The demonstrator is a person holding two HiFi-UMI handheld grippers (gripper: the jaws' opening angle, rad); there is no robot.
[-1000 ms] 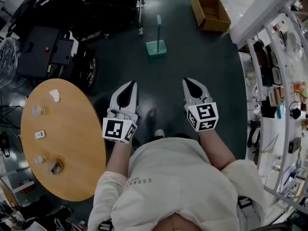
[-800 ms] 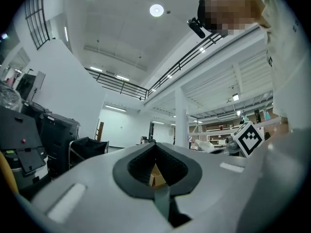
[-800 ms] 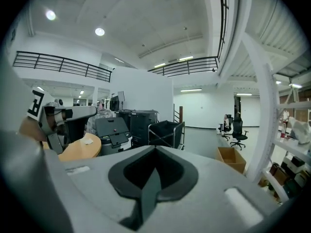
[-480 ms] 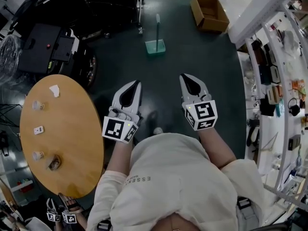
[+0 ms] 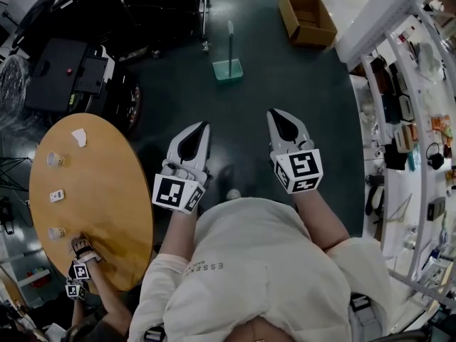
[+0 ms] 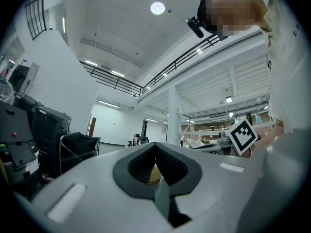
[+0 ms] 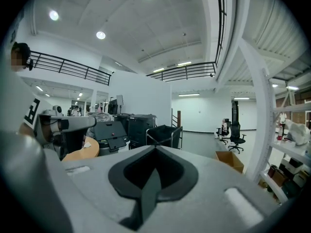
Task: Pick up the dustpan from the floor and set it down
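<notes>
Though another person's grippers now reach the worktop, the dustpan stands untouched. Left gripper and right gripper keep jaws pressed together, empty.

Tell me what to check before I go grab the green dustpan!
1. Dustpan on the floor, handle sticking up: ok.
2. Path to it free of clutter: ok.
3. Left gripper empty: ok.
4. Right gripper empty: ok.
5. Jaws open for grabbing: not ok, both are shut.
6. Dustpan within reach: not ok, it sits well ahead of both grippers.
</notes>
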